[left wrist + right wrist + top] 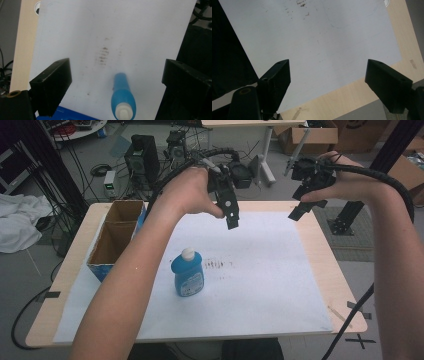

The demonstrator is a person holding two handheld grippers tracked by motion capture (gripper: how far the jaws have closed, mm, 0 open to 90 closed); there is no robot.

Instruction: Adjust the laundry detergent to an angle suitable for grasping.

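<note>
A blue bottle (188, 275) with a white cap stands upright on the white sheet (260, 290) left of the table's middle. My left gripper (231, 217) hangs in the air over the sheet's far edge, beyond the bottle and apart from it. In the left gripper view its jaws are wide open, and the bottle (123, 96) lies low between them, farther off. My right gripper (298, 211) is raised near the far right corner. It is open with only the bare sheet (319, 45) between its jaws.
An open cardboard box (117, 237) with blue sides sits at the table's left edge; its blue rim (67, 116) shows in the left gripper view. Dark smudges (216, 264) mark the sheet right of the bottle. Cables, equipment and boxes stand beyond the far edge.
</note>
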